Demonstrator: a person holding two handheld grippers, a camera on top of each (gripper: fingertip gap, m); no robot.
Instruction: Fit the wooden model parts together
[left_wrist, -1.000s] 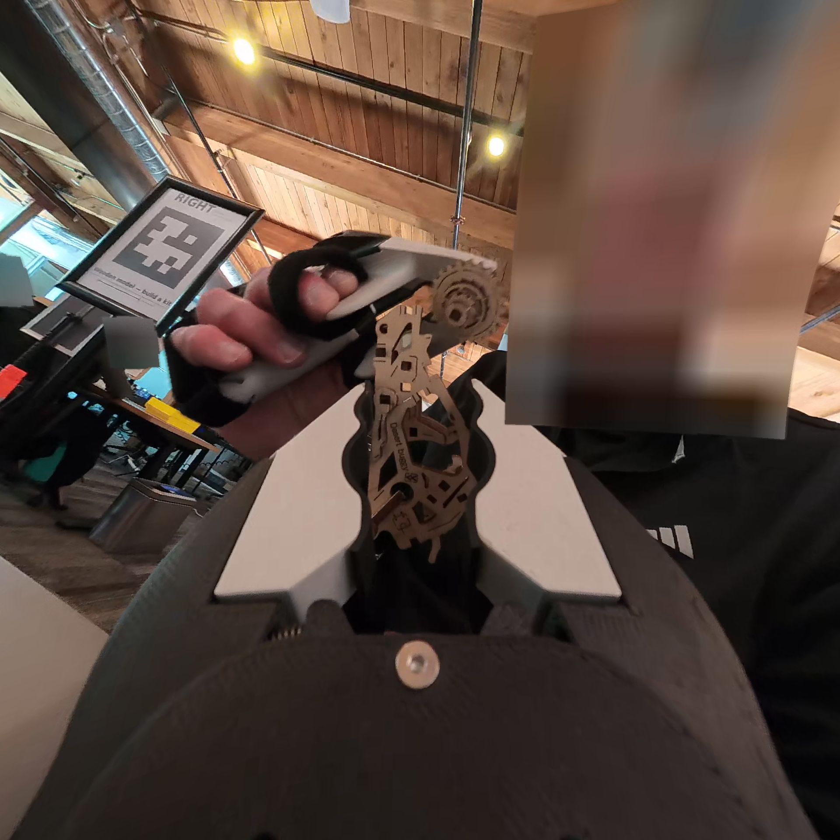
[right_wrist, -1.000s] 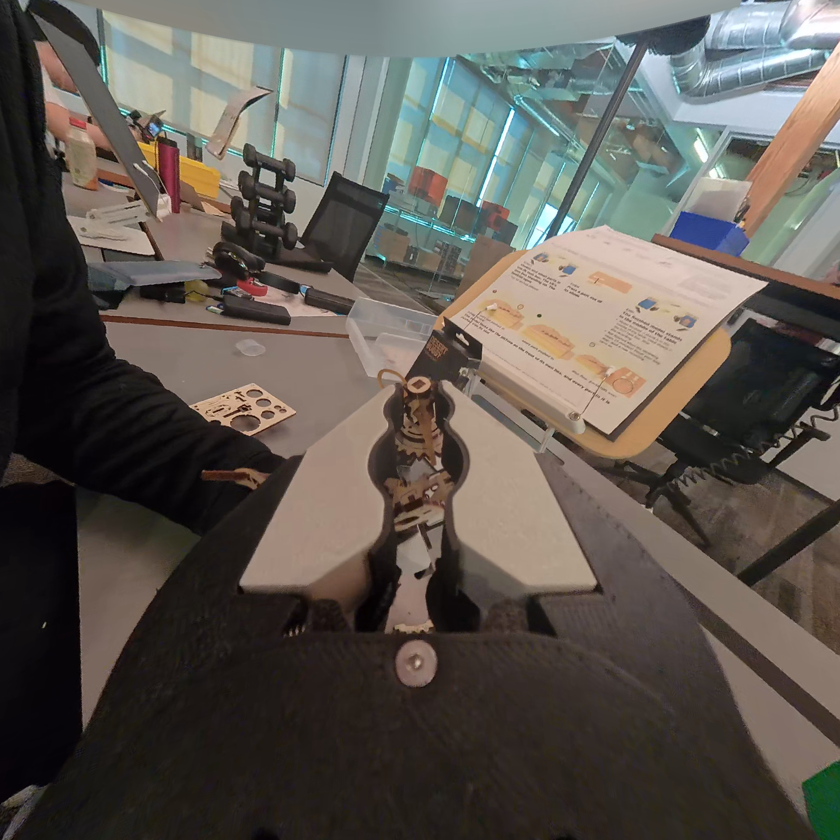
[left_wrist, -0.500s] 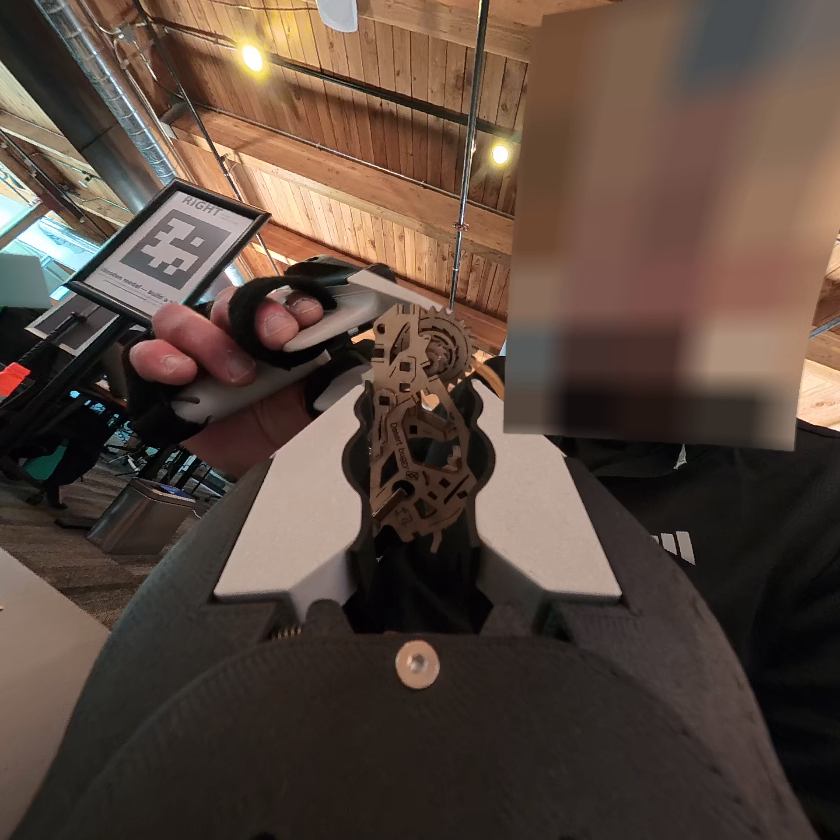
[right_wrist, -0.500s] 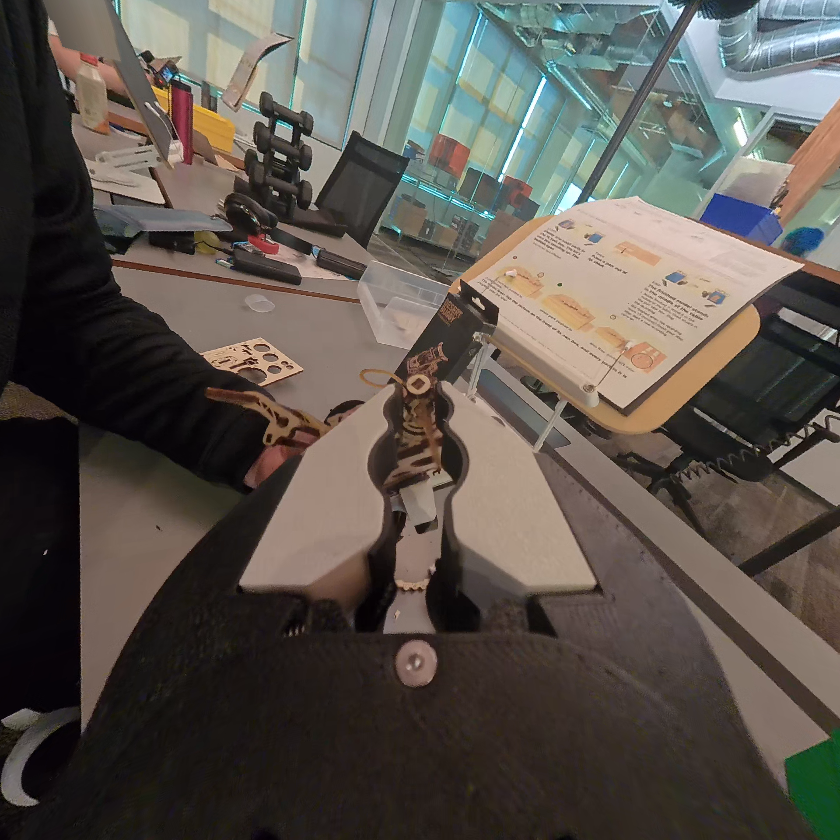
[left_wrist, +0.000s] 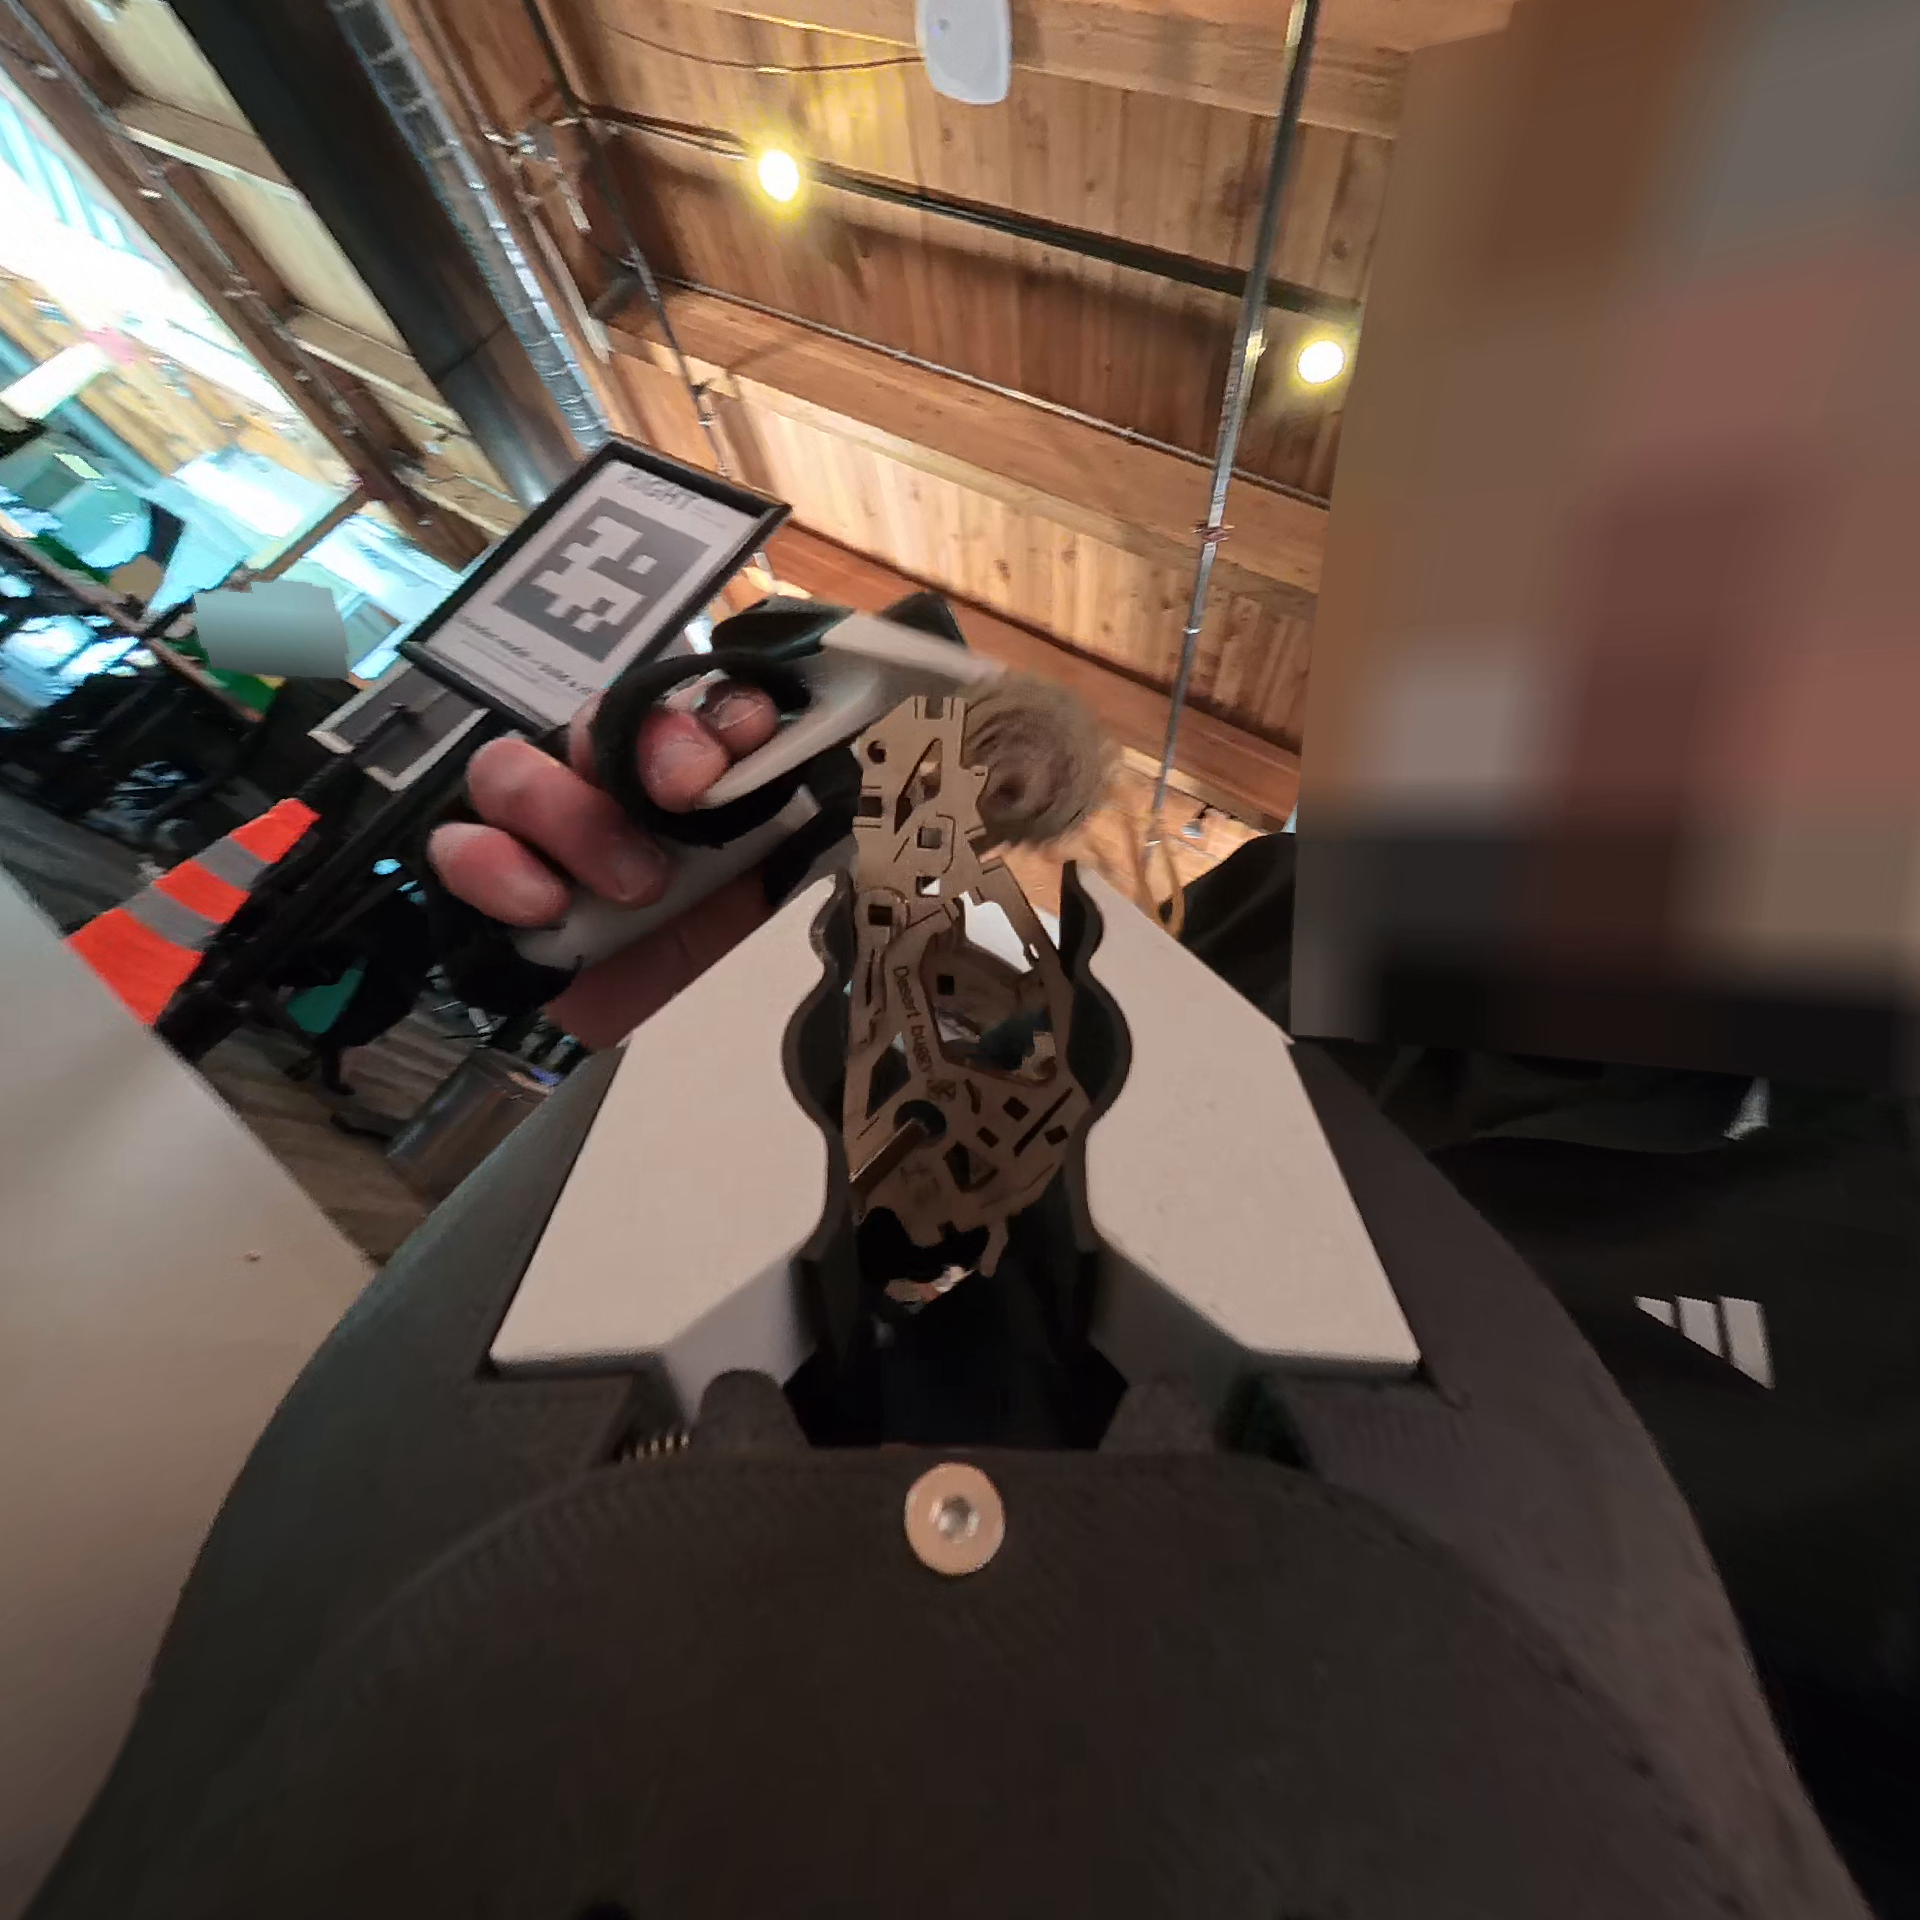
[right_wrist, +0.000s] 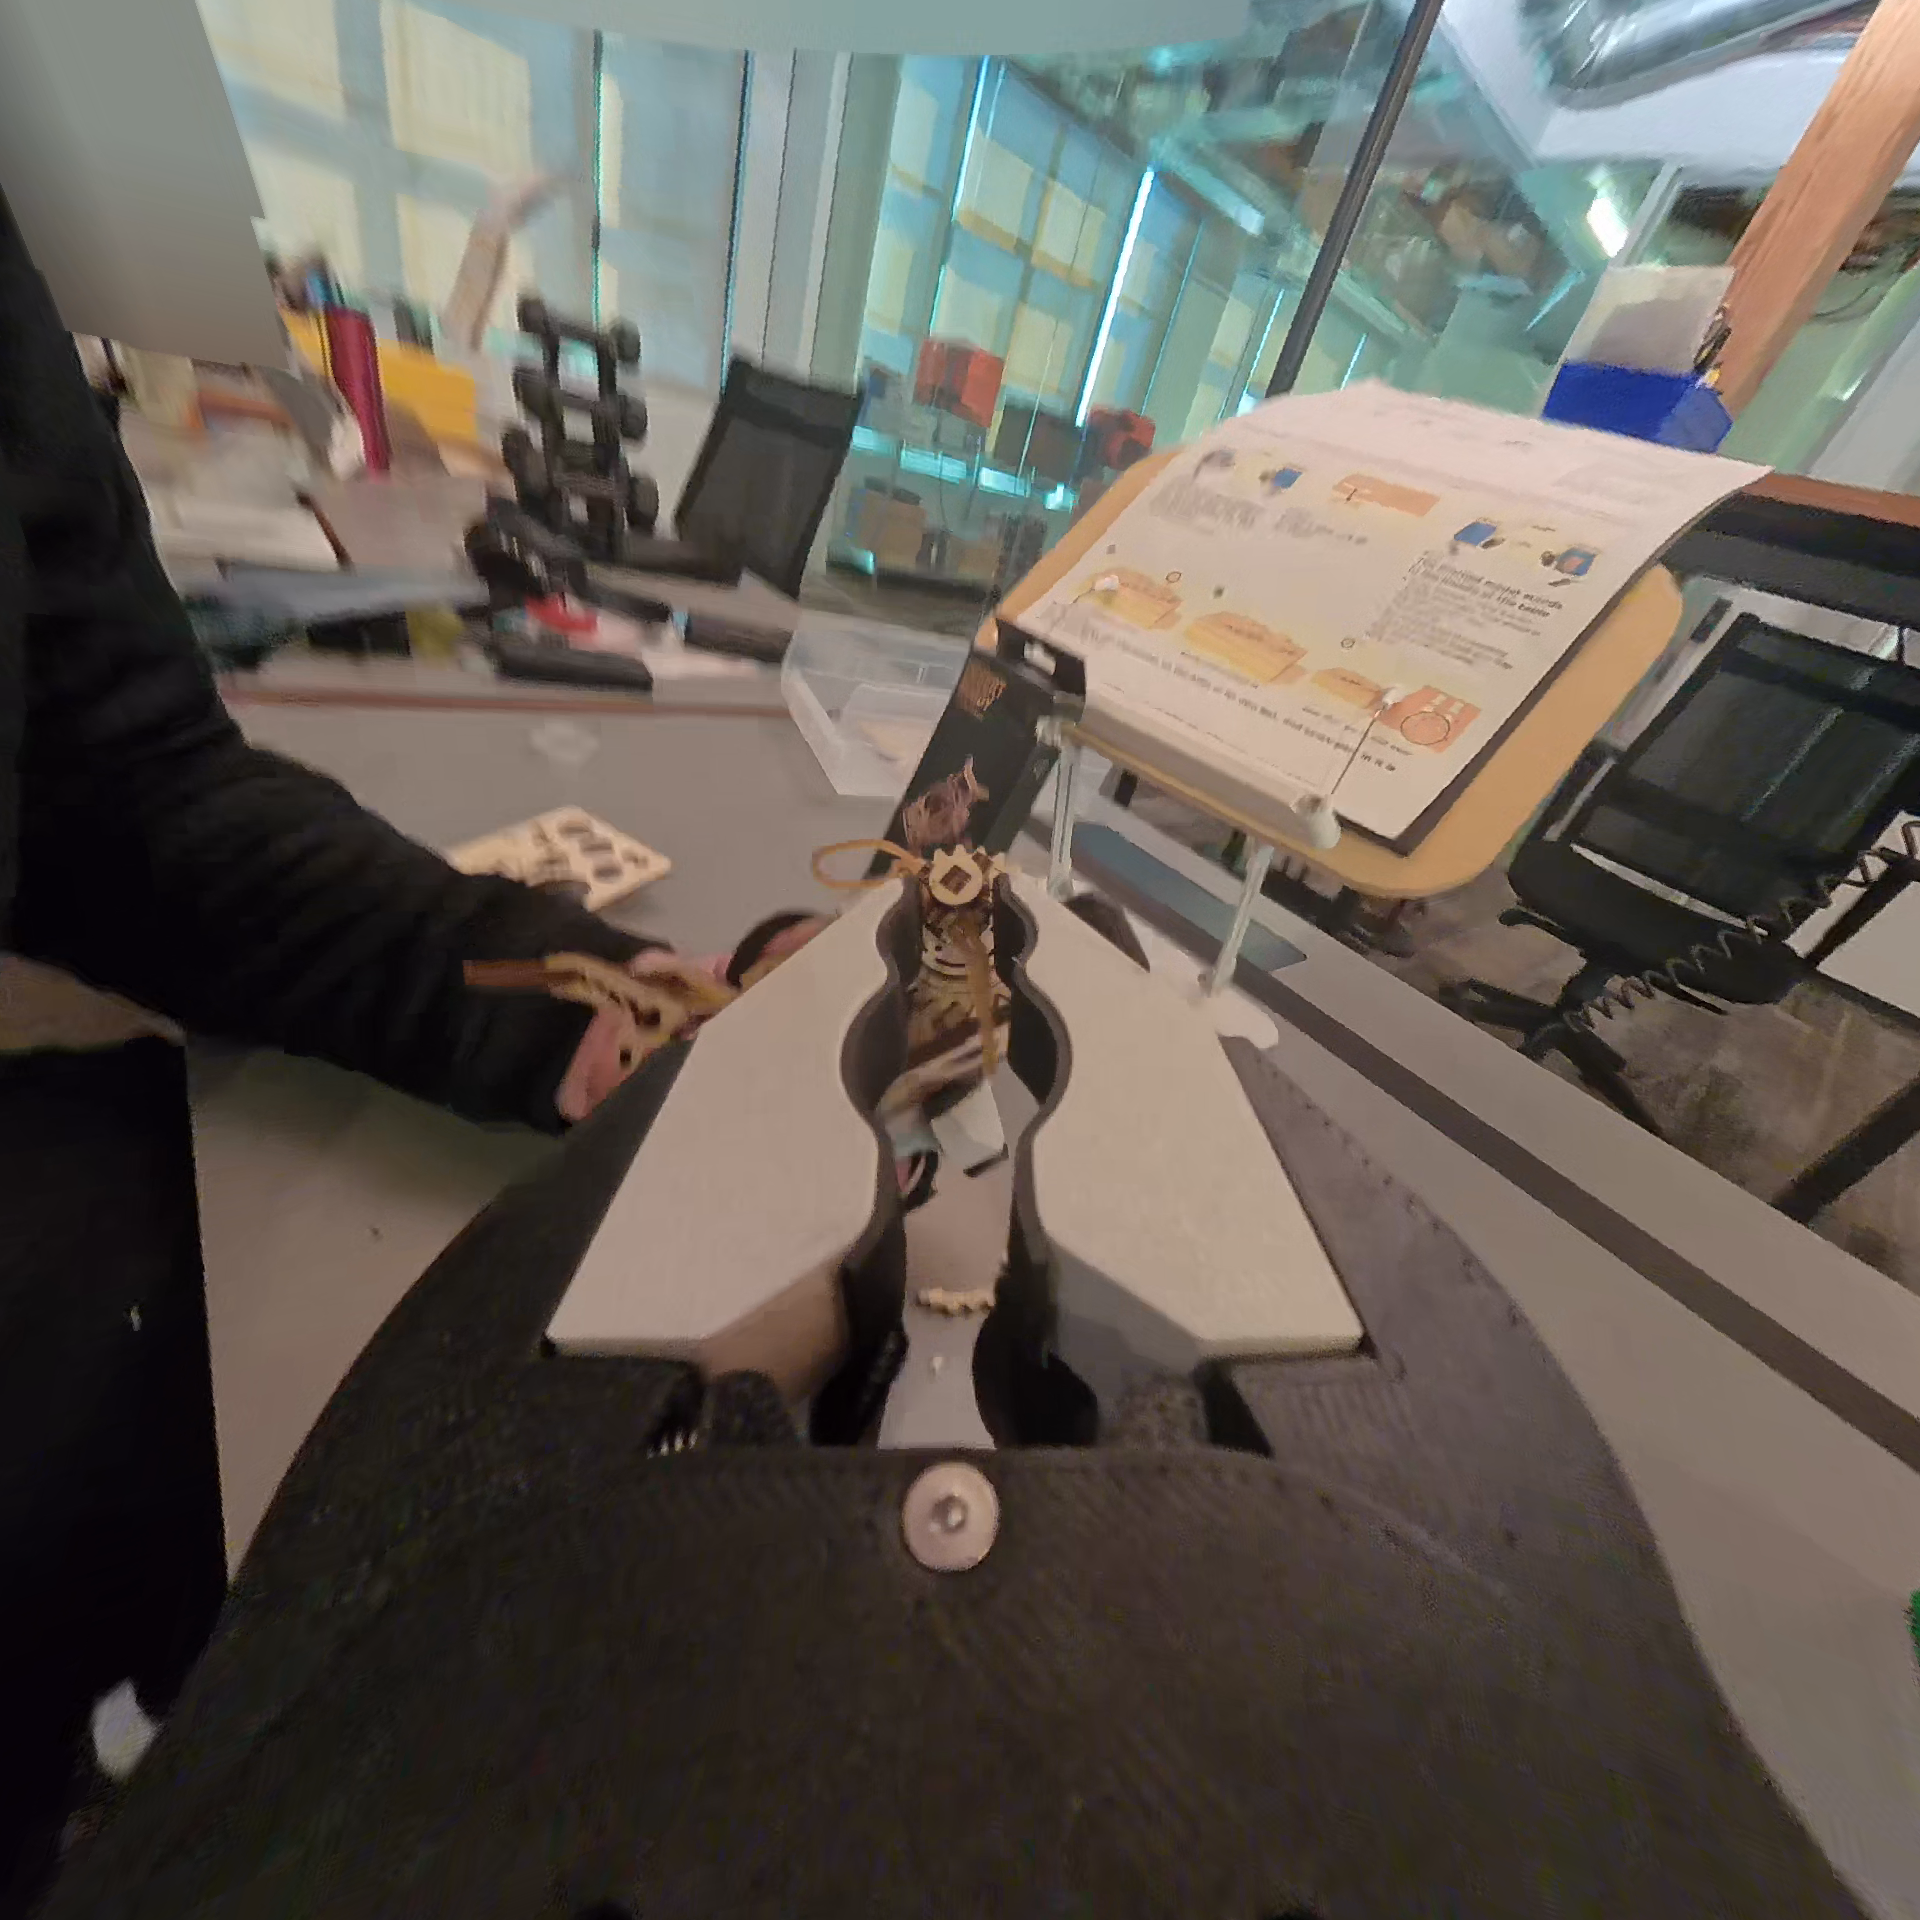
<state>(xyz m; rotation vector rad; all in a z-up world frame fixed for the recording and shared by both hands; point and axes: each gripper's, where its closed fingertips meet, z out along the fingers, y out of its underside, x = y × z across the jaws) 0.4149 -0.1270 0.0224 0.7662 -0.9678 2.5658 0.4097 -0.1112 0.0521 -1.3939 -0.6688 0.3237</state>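
Observation:
In the left wrist view, my left gripper (left_wrist: 951, 904) is shut on a flat laser-cut wooden frame plate (left_wrist: 956, 1049), which stands upright between the pads. My right gripper (left_wrist: 977, 696) shows there too, in a person's hand. It holds a blurred wooden gear part (left_wrist: 1039, 769) against the plate's top right edge. In the right wrist view, my right gripper (right_wrist: 951, 894) is shut on that gear part (right_wrist: 951, 966), which has a small loop at its tip. The frame plate (right_wrist: 623, 997) shows edge-on at the left, by a black sleeve. I cannot tell whether the two parts are seated.
A grey table (right_wrist: 416, 1195) lies below. On it are a punched-out wooden sheet (right_wrist: 566, 857), a clear plastic box (right_wrist: 862, 686), a black package (right_wrist: 987, 748) and an instruction sheet on a stand (right_wrist: 1351, 582). An orange cone (left_wrist: 187, 904) stands on the floor. Only a small space, under 4 cm, lies between the two pairs of fingers.
My right gripper brought the gear part down from above right to the top of the frame plate. The gear is now blurred with motion. Both views have tilted slightly.

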